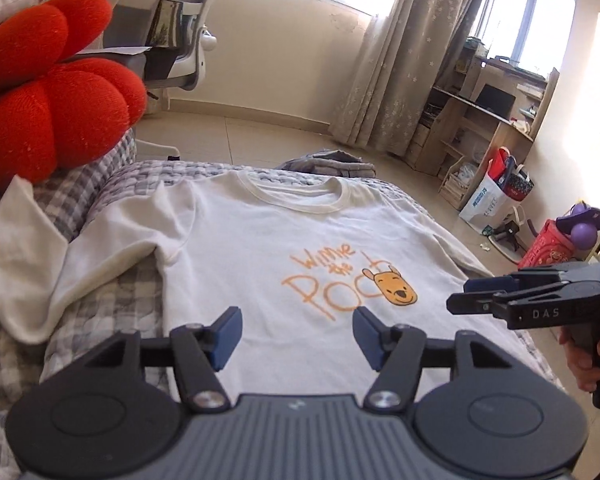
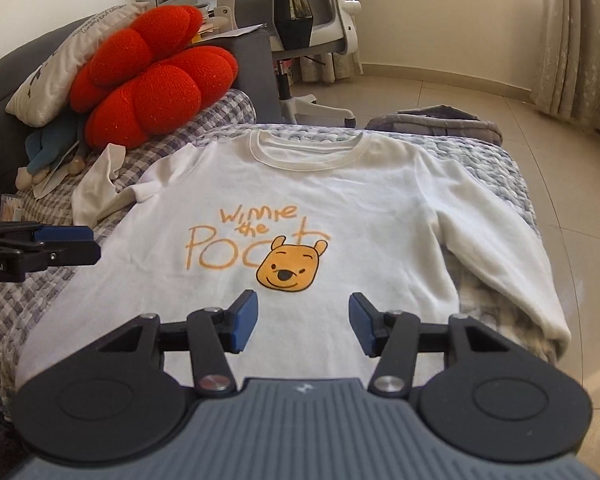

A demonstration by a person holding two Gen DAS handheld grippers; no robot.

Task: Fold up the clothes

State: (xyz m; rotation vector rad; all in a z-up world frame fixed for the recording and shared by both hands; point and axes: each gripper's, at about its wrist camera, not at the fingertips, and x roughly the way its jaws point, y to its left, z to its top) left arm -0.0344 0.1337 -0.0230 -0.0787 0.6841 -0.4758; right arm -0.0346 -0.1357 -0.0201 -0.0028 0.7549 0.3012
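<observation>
Grey-checked bedding (image 2: 480, 152) covers the bed where everything lies. At the left, a red knitted cushion (image 2: 148, 84) sits against a printed pillow (image 2: 56, 76); only the right wrist view shows the stuffed toy (image 2: 48, 148) tucked below them. The white sweatshirt (image 2: 300, 200) is spread flat, front up, collar at the far end, with orange lettering reading "Winnie the Pooh" beside a yellow bear face (image 2: 290, 266). Its left sleeve is crumpled toward the cushion; the right sleeve hangs along the bed's edge. The left gripper (image 1: 298, 336) hovers over the hem, jaws released and empty; the right gripper (image 2: 303, 322), marked "DAS" in the left view, likewise gapes. Only the left view shows the desk shelves (image 1: 476, 120) and curtain (image 1: 404, 60).
</observation>
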